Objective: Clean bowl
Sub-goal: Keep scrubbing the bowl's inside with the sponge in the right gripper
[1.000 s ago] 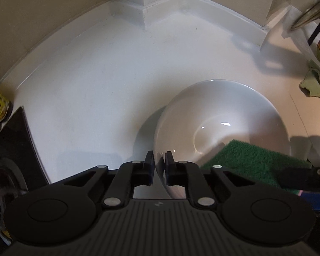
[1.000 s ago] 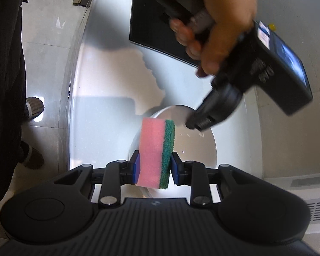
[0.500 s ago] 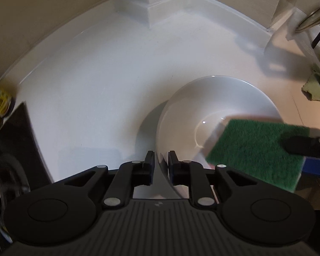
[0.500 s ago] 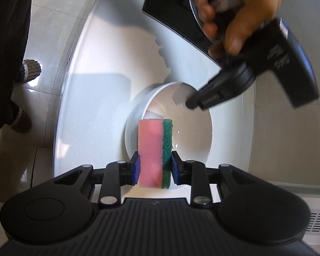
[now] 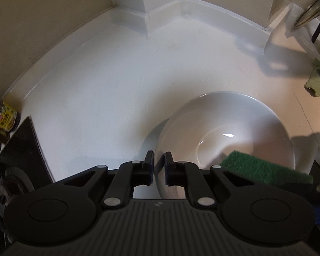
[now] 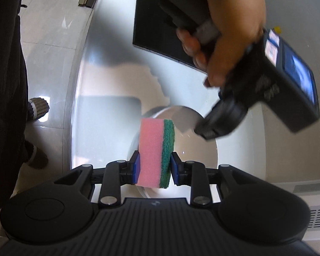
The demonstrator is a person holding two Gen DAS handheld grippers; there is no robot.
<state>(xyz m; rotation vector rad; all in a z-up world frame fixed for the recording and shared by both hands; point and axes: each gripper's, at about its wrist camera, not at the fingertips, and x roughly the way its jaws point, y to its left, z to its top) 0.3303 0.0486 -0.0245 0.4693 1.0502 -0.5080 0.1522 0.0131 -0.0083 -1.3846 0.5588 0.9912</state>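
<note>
My left claw (image 5: 159, 162) is clenched on the near rim of the glossy white ceramic bowl (image 5: 230, 132), one finger outside the wall and one inside, so the bowl sits just ahead of it and to its right on the white bench (image 5: 117, 85). My right claw (image 6: 155, 166) grips the pink sponge with a green scouring face (image 6: 156, 149) between its blue pads, the sponge standing on edge and reaching forward over the bowl (image 6: 202, 149). Half a second ago the green face lay flat and broad across the bowl's inside; now only a lower strip of it (image 5: 266, 168) shows at the near right rim, so I judge one scrubbing stroke has been drawn back towards me. The bowl's floor looks wet and shiny, and I take the scrubbing as under way, not finished.
</note>
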